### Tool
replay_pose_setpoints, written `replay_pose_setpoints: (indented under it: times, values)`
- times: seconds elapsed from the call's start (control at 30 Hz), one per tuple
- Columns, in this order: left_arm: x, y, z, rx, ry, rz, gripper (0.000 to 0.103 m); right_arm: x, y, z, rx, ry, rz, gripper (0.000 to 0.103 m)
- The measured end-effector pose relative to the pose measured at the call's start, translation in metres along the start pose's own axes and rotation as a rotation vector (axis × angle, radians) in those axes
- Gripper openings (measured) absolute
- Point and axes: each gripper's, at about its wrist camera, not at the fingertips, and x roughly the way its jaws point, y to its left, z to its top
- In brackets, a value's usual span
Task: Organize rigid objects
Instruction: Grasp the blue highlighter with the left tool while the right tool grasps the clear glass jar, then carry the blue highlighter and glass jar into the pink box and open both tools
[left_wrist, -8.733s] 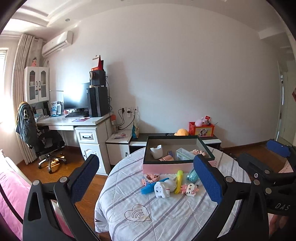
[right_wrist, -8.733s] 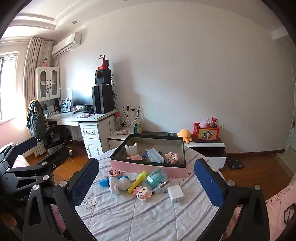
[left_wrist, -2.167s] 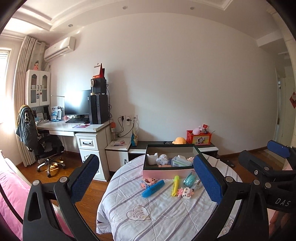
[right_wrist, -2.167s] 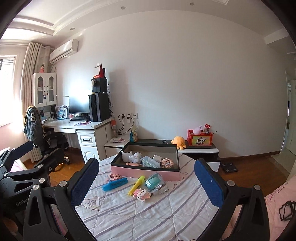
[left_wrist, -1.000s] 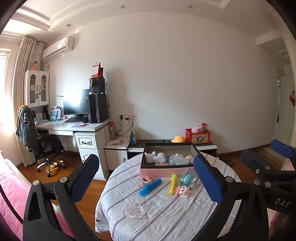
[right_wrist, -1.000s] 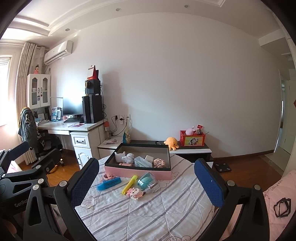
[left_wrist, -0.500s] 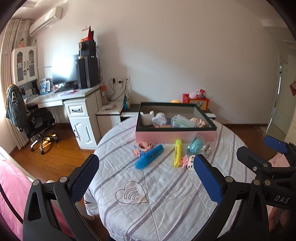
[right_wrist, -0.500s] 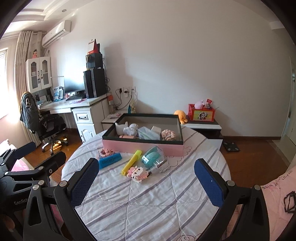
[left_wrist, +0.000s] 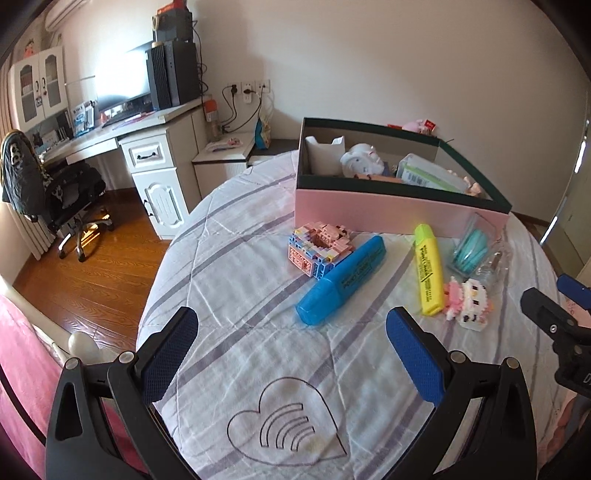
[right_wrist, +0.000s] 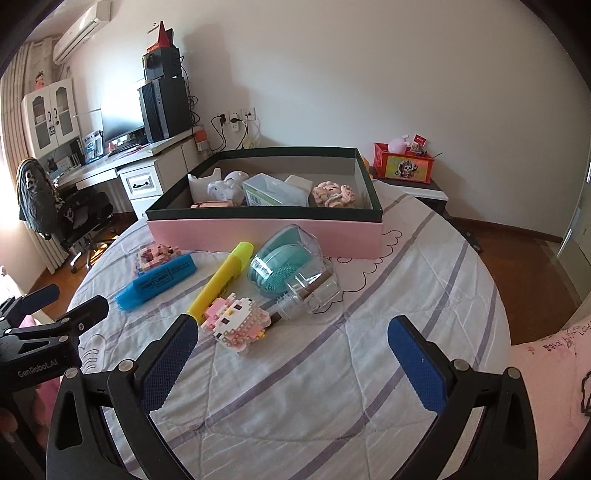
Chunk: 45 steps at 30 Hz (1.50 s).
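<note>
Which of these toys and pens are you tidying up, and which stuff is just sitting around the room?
For tidying: blue highlighter, yellow highlighter, pink block house, block kitty, teal brush in clear case, pink box.

Just there: desk, office chair, red box.

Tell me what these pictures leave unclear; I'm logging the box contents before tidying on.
- Left wrist view: the pink box near wall hides the bottoms of the items inside.
- Right wrist view: the small flat item by that wall is cut off.
- Left wrist view: the right tongs run off the edge.
</note>
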Motion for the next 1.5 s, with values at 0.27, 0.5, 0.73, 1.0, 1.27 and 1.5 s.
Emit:
replay_pose_setpoints:
  times: [0.27,0.5,0.73,1.0,1.27,1.5]
  values:
    - [0.062,-0.012,0.016,0.063,0.104,-0.033,0.098,0.038,-0.025,0.014,0.019,0.046,-0.034,0.103]
    - [0.067,-0.033,0.023,0.142,0.096,-0.117,0.040,0.075,-0.028,0.024,-0.017,0.122,-0.010,0.103]
    - [0.054,-0.034,0.016,0.138,0.083,-0.140,0.027,0.088,-0.029,0.023,-0.014,0.144,0.159,0.068]
    - [0.031,-0.028,-0.005,0.091,0.086,-0.179,0.021,0.071,-0.031,0.012,-0.029,0.131,0.178,0.058]
    - [0.016,-0.041,-0.013,0.099,0.087,-0.220,0.020,0.051,-0.036,-0.003,0.002,0.118,0.200,0.058]
    - [0.028,-0.045,-0.013,0.078,0.108,-0.202,0.021,0.053,-0.038,-0.011,0.017,0.126,0.204,0.058]
